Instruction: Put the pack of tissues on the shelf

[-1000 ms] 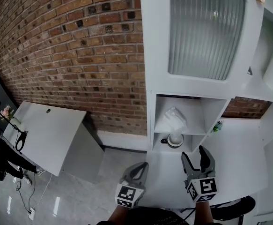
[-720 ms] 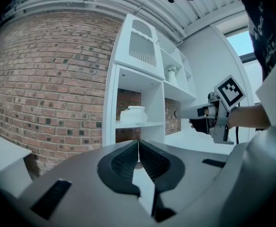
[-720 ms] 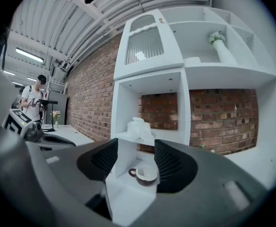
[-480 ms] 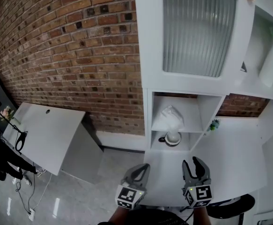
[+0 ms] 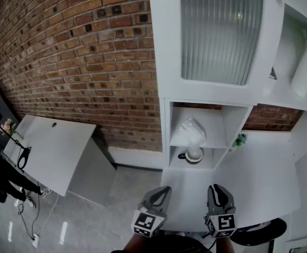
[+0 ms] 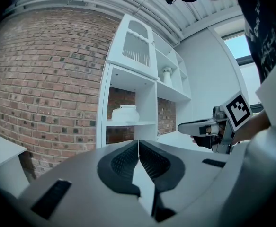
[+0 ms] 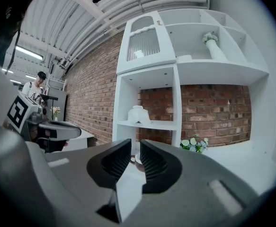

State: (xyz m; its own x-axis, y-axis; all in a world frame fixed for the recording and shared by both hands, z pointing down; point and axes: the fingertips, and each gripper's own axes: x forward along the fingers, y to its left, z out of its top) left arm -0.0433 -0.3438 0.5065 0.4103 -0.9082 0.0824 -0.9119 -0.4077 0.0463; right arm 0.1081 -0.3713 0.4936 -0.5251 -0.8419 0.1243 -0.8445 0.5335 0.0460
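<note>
The white pack of tissues lies on the middle shelf of the white cabinet, free of both grippers. It also shows in the left gripper view and the right gripper view. My left gripper hovers low in front of the cabinet, shut and empty, its pads meeting. My right gripper hangs beside it at the same height. Its jaws are closing, with a narrow gap left and nothing between them.
A cup on a saucer sits in the compartment below the tissues. A small flowering plant stands on the counter to the right, a white vase on the upper shelf. A white table stands left by the brick wall.
My right gripper has drawn back from the cabinet toward me and its jaws have narrowed from wide apart to almost together. The left gripper has hardly moved.
</note>
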